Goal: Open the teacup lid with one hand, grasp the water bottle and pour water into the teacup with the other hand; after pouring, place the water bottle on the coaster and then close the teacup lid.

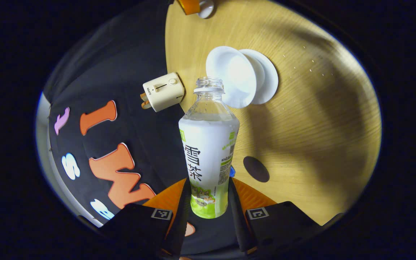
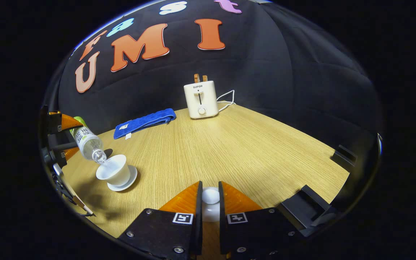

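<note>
My left gripper (image 1: 208, 182) is shut on the lower part of a clear water bottle (image 1: 208, 144) with a white and green label and no cap. The bottle is tilted, its mouth at the rim of the white teacup (image 1: 233, 81), which stands open on a white saucer (image 1: 267, 74). From the right gripper view the same bottle (image 2: 87, 142) leans mouth-down over the teacup (image 2: 113, 170) at the far left. My right gripper (image 2: 209, 186) is shut on the white teacup lid (image 2: 210, 198), held above the table. A dark round coaster (image 1: 256, 169) lies near the bottle.
A cream toaster (image 2: 200, 99) with a white cord stands at the back of the wooden table (image 2: 251, 151). A folded blue towel (image 2: 144, 122) lies at the back left. Black fixtures (image 2: 309, 204) sit along the table's right edge.
</note>
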